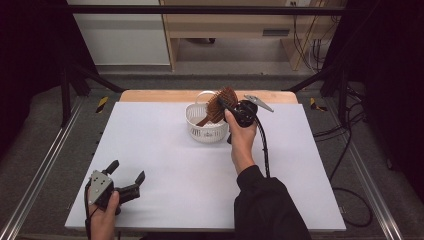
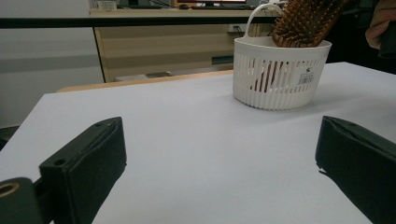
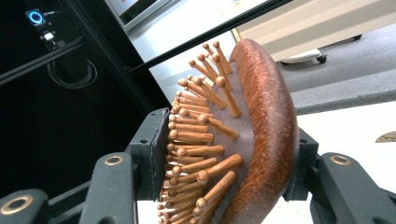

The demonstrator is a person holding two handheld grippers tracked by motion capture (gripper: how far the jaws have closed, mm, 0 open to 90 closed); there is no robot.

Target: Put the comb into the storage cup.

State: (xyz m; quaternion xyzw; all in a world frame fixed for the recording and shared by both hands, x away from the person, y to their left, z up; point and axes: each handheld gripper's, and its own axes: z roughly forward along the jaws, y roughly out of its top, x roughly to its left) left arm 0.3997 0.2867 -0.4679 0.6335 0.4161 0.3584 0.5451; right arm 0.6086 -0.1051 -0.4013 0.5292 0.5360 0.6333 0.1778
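White tabletop (image 1: pixel 165 165) fills a dark-curtained work cell, with pale cabinets and loose cables beyond its far edge. At the near left corner, the left hand-held gripper (image 1: pixel 127 172) rests low over the surface, jaws spread wide apart with nothing between them. Toward the far middle stands a white slotted basket (image 1: pixel 205 131) with a loop handle; a wooden paddle hairbrush (image 1: pixel 218 106) leans out of it, handle down inside, bristled head above the rim. Just right of the basket, the right hand-held gripper (image 1: pixel 223 104) has its jaws on either side of the brush head, one pad against the peg tips and the other at the rounded wooden back.
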